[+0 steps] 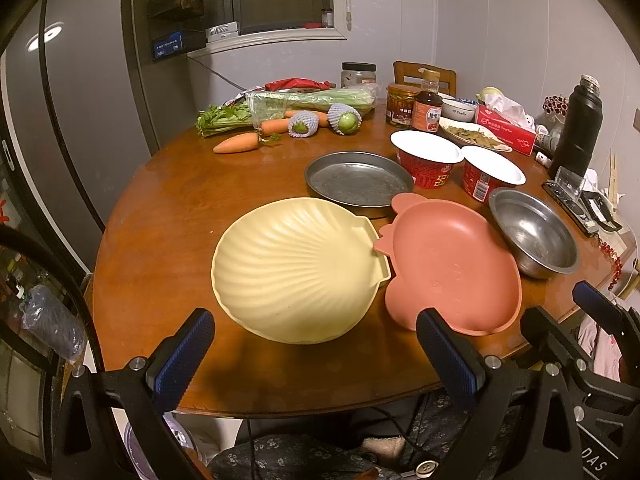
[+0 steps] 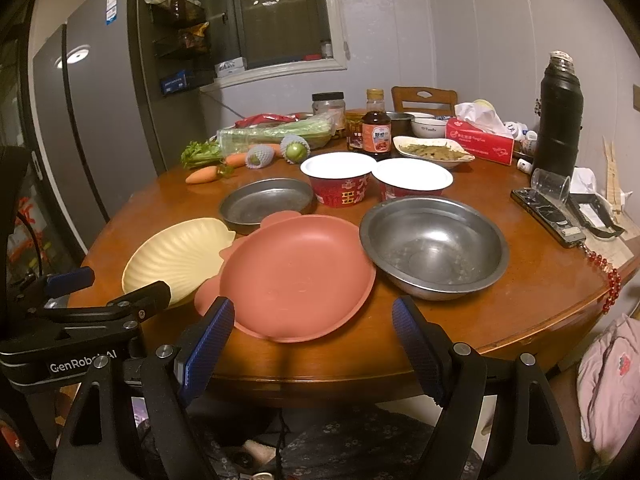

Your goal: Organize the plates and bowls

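Observation:
A cream shell-shaped plate (image 1: 296, 268) (image 2: 176, 254) lies near the table's front edge. Beside it on the right lies a pink plate (image 1: 452, 264) (image 2: 296, 276), touching the shell plate's edge. A steel bowl (image 1: 534, 236) (image 2: 434, 246) sits right of the pink plate. A flat grey metal pan (image 1: 358, 180) (image 2: 266, 202) lies behind them. My left gripper (image 1: 316, 344) hangs open in front of the shell plate, holding nothing. My right gripper (image 2: 314, 334) stands open over the pink plate's near rim, also with nothing in it.
Two red instant-noodle cups (image 1: 426, 158) (image 2: 340, 178) stand behind the pan. Carrots, celery (image 1: 304, 100), jars, a sauce bottle (image 2: 376, 128), a tissue box (image 2: 480, 142) and a black flask (image 2: 558, 120) crowd the back. A phone (image 2: 548, 216) lies at the right. A grey fridge (image 1: 72, 112) stands left.

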Motion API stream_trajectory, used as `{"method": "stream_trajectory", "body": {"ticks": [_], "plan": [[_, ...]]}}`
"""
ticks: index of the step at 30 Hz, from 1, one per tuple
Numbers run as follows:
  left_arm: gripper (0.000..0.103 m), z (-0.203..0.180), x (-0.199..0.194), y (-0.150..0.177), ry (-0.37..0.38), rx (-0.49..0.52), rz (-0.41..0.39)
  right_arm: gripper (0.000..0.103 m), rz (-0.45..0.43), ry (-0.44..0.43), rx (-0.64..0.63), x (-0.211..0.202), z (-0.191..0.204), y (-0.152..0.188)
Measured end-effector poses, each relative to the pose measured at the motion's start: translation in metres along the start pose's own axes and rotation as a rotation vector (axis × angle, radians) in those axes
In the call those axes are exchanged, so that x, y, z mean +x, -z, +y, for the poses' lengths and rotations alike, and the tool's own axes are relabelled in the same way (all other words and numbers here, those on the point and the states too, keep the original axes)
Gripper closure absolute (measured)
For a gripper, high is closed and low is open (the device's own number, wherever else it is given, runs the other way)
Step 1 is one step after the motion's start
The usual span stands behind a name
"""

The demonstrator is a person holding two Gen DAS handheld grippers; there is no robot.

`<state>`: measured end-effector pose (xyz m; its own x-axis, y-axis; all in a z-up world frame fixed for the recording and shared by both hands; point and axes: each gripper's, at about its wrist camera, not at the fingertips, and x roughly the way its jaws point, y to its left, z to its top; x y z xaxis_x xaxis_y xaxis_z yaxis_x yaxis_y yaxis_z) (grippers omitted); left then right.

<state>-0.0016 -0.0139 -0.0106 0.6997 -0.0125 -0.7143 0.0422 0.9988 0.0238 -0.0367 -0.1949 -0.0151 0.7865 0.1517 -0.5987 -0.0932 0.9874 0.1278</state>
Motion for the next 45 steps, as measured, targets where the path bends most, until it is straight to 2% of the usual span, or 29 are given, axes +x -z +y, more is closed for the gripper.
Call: {"method": "stream_trajectory", "body": {"ticks": [19,25,33,38,45], "plan": [[0.002,0.028,0.001,-0.004,-0.02,-0.063,0.001,0.021,0.002,-0.038,-0.046,0.007,0.008,-0.005],[0.002,0.048,0.005,-0.002,-0.028,-0.109,0.018,0.021,0.014,-0.084,-0.098,0.015,0.022,-0.017],[0.002,0.075,0.022,0.006,-0.028,-0.178,0.074,0.021,0.042,-0.178,-0.218,0.039,0.056,-0.042],[0.002,0.084,0.033,0.008,-0.031,-0.204,0.104,0.021,0.114,-0.255,-0.258,0.069,0.074,-0.057],[0.002,0.086,0.046,0.006,-0.014,-0.218,0.133,0.021,0.159,-0.246,-0.317,0.106,0.085,-0.071]]}}
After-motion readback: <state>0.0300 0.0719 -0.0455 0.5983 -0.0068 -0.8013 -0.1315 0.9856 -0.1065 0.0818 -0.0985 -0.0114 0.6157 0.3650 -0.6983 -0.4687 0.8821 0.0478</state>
